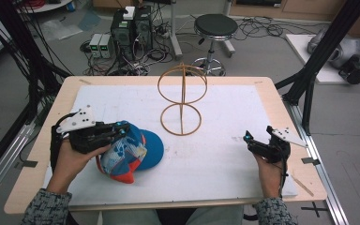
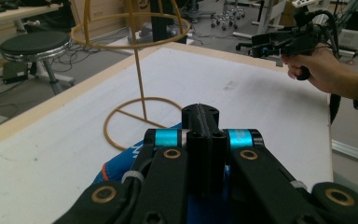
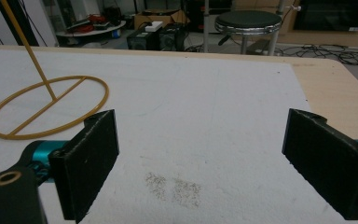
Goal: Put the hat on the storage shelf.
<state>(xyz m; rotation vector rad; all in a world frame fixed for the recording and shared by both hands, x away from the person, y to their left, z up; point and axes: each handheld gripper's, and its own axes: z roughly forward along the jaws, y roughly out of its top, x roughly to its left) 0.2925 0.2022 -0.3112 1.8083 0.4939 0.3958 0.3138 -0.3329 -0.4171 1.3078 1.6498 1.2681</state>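
Nearest the lens in the left gripper view: my left claw (image 2: 200, 122), jaws pressed together, pinching the blue cap (image 1: 131, 152) w/ fabric showing under the linkage at bottom centre. In the high view the cap sits lower left of centre, hanging off that claw, brim w/ orange-red edge drooping toward the surface (image 1: 225, 159). I can't tell whether the brim touches the white sheet or clears it.

Judgement: step in hand is carrying the cap to the wire hat stand (image 1: 183, 101), centre of the high view, just up and right of the cap. To do it well I'd keep the pinch firm, lift so the crown clears the stand's upper hoop, approach from the near side, lower the crown over the top, not against the thin post. Stand looks light, so a sideways nudge could tip it.

Right claw (image 1: 249, 139) rests lower right of the high view, jaws spread wide, nothing between them; well apart from the cap, free to steady the stand's base ring if needed.

Around: black stool (image 1: 215, 28) and computer boxes (image 1: 132, 28) at frame top, on the floor beyond the surface. Nothing lies between cap and stand.
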